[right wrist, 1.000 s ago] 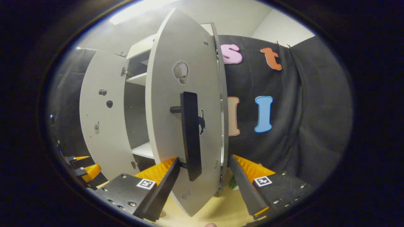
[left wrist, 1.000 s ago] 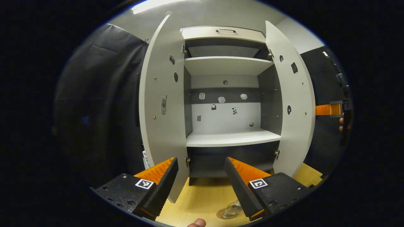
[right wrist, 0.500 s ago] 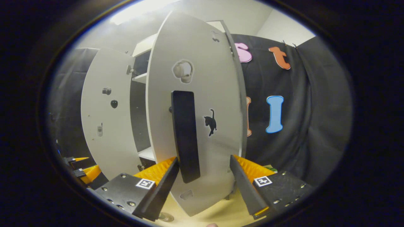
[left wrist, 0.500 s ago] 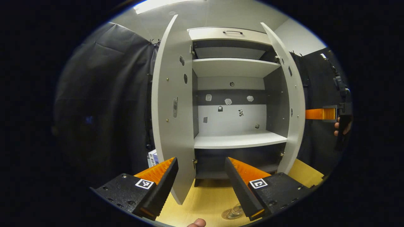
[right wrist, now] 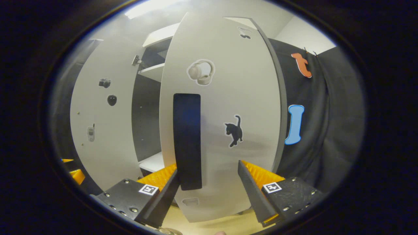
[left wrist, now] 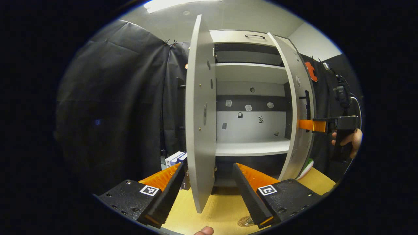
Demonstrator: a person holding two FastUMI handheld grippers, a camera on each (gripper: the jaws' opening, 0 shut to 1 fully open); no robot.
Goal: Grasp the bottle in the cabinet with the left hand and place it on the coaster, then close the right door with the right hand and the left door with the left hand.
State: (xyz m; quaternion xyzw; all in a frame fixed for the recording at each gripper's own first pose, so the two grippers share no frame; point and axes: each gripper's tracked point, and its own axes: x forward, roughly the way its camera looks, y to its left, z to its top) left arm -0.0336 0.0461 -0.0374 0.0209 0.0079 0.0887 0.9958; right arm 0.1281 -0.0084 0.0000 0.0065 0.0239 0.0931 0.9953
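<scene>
Right gripper (right wrist: 209, 186), fingers spread, faces the right door (right wrist: 228, 130) at its handle (right wrist: 187, 140); left gripper (left wrist: 207, 189) open before the left door (left wrist: 200, 130).

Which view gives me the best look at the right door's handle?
The right gripper view: the handle faces the camera, large, above the right gripper. In the left gripper view it is a thin sliver.

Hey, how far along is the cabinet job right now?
Done, it seems: the cabinet shelves look bare, and a coaster shows on the table. In hand: the right tool, open, is at the right door, which is part closed. Left: shutting it, then the left door, which stands open before the open left tool.
</scene>
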